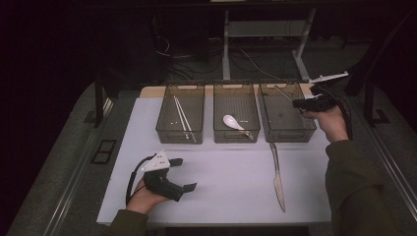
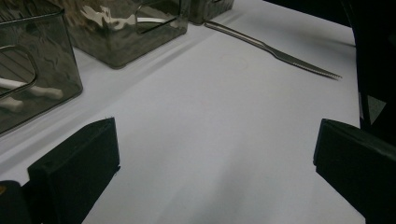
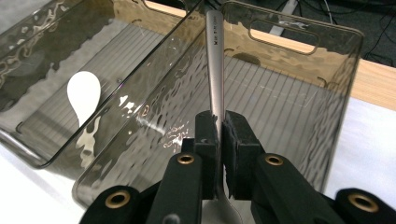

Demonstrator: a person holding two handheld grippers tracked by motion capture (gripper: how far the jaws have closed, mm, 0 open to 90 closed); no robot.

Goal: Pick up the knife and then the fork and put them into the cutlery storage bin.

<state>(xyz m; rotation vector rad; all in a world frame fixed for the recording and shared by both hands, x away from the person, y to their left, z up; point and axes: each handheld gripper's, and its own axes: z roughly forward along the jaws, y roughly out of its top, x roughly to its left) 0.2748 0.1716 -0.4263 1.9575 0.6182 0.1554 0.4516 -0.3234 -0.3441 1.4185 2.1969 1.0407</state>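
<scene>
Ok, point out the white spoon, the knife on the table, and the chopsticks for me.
white spoon (image 1: 230,120): high view, on its bowl, in the middle bin.
knife (image 1: 278,183): high view, on its blade, lying on the table.
chopsticks (image 1: 183,118): high view, mid-length, in the left bin.

The white table (image 1: 221,182) carries 3 smoky bins (image 1: 236,113) in a row and a knife (image 1: 277,178).

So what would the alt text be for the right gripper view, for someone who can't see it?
The right tool is shut on the handle of a metal utensil, holding it over a smoky clear plastic bin. In the neighbouring bin to the left lies a white spoon. A strip of wooden table edge shows beyond.
</scene>
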